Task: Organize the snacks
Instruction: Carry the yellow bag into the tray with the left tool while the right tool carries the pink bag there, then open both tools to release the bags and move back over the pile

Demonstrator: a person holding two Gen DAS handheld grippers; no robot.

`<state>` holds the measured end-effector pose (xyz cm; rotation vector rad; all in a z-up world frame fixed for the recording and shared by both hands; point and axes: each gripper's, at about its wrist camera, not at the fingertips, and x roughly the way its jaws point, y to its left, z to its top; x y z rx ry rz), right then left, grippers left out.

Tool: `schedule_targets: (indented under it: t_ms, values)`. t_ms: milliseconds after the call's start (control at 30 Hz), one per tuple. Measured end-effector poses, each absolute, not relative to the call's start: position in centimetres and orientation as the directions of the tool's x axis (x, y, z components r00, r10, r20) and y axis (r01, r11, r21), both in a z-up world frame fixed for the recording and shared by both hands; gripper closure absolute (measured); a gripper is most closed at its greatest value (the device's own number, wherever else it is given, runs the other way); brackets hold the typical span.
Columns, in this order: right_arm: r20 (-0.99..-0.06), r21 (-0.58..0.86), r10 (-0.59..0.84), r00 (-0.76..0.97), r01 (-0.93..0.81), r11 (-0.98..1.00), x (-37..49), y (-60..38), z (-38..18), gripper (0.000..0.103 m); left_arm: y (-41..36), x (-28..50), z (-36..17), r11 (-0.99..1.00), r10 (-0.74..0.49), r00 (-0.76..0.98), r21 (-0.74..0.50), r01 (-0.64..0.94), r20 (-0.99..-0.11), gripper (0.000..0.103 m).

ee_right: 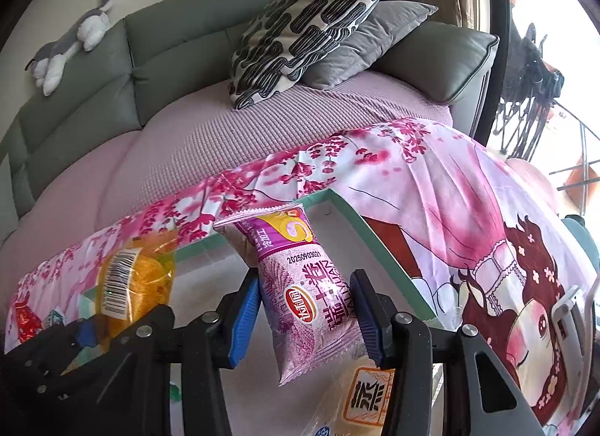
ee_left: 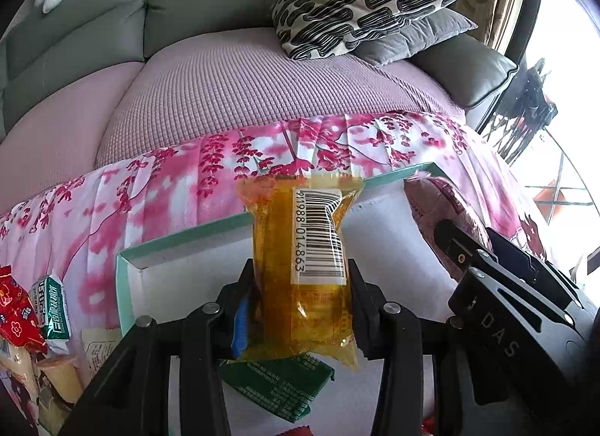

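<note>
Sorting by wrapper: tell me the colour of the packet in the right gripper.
Pink-purple packet, darker purple top with yellow; clearest in the right wrist view.

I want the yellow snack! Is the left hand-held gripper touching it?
Touching. The left wrist view shows the left hand-held gripper with both fingers pressed against the yellow snack pack, pinching its sides.

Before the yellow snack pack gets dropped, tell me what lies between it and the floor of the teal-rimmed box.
Nothing visible blocks it. The yellow snack pack, held in the left hand-held gripper, hangs over the teal-rimmed box; the white floor beyond it is bare. A green packet lies in the box nearer the camera, below its lower end.
</note>
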<state>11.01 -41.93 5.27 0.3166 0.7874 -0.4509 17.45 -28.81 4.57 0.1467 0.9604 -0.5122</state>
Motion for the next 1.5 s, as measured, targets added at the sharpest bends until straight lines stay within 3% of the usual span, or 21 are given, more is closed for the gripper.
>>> schedule_targets:
  t_ms: [100, 233, 400, 467, 600, 767, 1500]
  values:
    - [-0.736, 0.104, -0.276, 0.619, 0.506, 0.856, 11.0, -42.1, 5.2, 0.050, -28.4, 17.4, 4.7, 0.878, -0.342, 0.484, -0.090, 0.470, -0.805, 0.041]
    - [-0.733, 0.124, -0.266, 0.626, 0.507, 0.853, 10.6, -42.4, 5.3, 0.050, -27.3, 17.0, 5.6, 0.881, -0.368, 0.509, -0.118, 0.457, -0.778, 0.039]
    - [-0.729, 0.102, -0.268, 0.630, 0.487, 0.867, 10.5, -41.9, 5.7, 0.048, -25.7, 16.4, 6.0, 0.904, -0.337, 0.555, -0.096, 0.417, -0.760, 0.026]
    - [-0.729, 0.093, -0.267, 0.631, 0.478, 0.874, 10.6, -41.6, 5.8, 0.032, -25.0, 16.5, 5.8, 0.920, -0.306, 0.579, -0.078, 0.385, -0.756, 0.021]
    - [-0.726, 0.084, -0.268, 0.633, 0.469, 0.879, 10.6, -41.4, 6.0, 0.019, -23.7, 16.7, 5.4, 0.940, -0.266, 0.617, -0.059, 0.335, -0.741, 0.011]
    - [-0.733, 0.075, -0.271, 0.624, 0.470, 0.880, 10.6, -41.4, 5.7, 0.001, -22.7, 16.9, 5.5, 0.955, -0.232, 0.645, -0.044, 0.294, -0.728, 0.009]
    - [-0.732, 0.067, -0.269, 0.626, 0.459, 0.886, 10.5, -41.2, 5.9, 0.000, -20.2, 16.8, 6.5, 0.972, -0.180, 0.681, -0.022, 0.234, -0.710, 0.008]
